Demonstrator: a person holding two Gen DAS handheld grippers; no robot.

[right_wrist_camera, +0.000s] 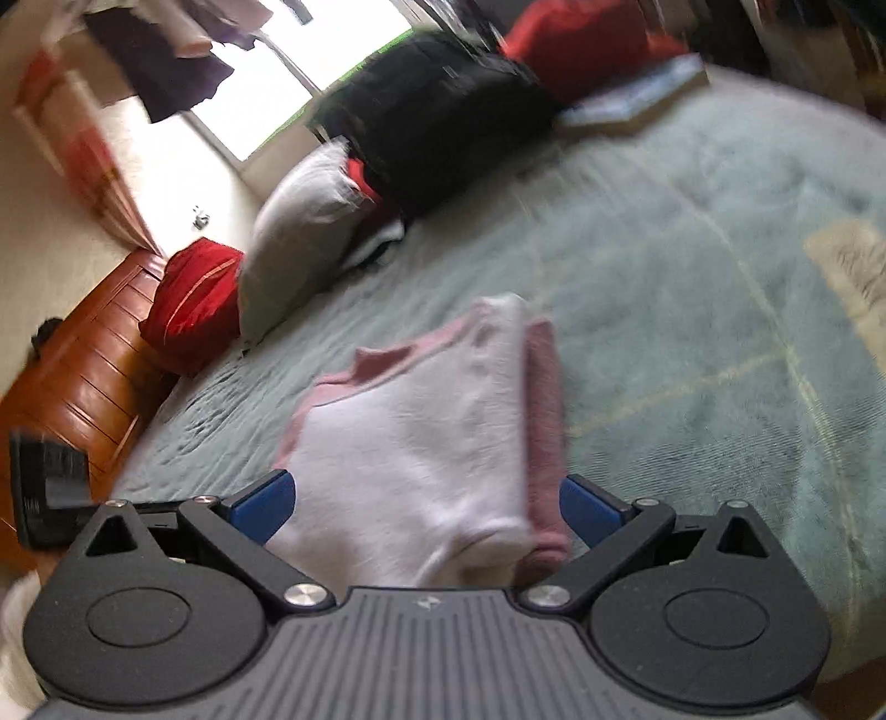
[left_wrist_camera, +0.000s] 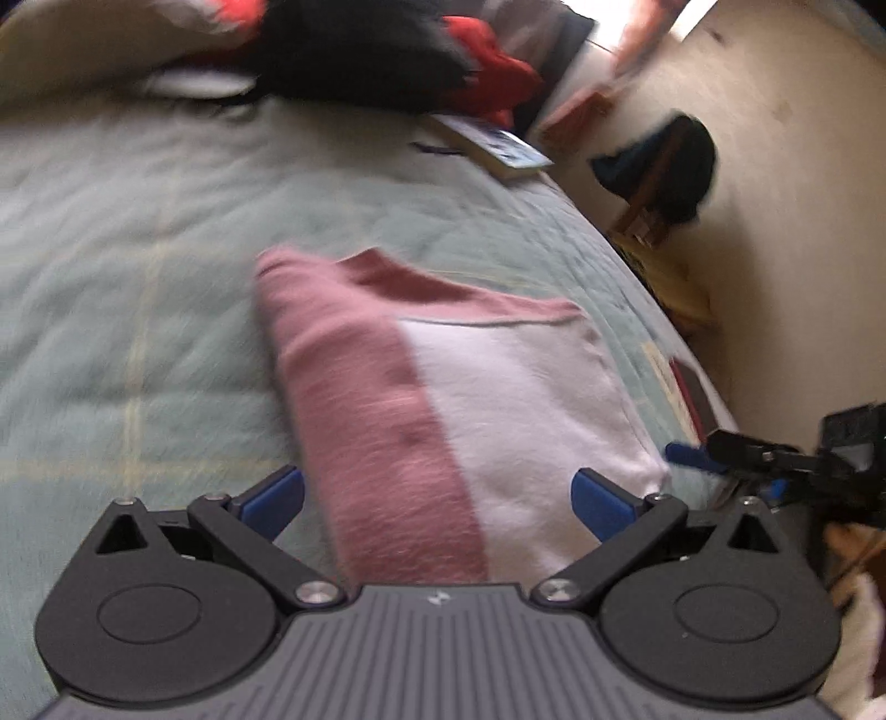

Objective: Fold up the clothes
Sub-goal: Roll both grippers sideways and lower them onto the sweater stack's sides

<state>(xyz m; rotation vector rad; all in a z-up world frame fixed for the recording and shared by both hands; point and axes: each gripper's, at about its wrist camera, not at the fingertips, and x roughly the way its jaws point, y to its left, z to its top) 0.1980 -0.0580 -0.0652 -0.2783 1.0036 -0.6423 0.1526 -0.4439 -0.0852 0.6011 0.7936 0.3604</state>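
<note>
A pale green quilted bedspread is covering one bed and filling most of both views. At its far end, one black bag is lying among red cloth, with one flat book resting just beside it near the edge of the bed. One grey-white pillow and one red cushion are leaning at the side, next to a brown wooden slatted bed frame.

One folded pink and white garment is lying flat on the bedspread, near its close edge, pink sleeve on one side and white body on the other.

The left gripper is hovering at the garment's near end with its two blue fingers spread wide, gripping nothing. The right gripper is likewise sitting wide open over the near hem, its two blue fingers apart on either side of the cloth and holding nothing. Both views are blurring.
</note>
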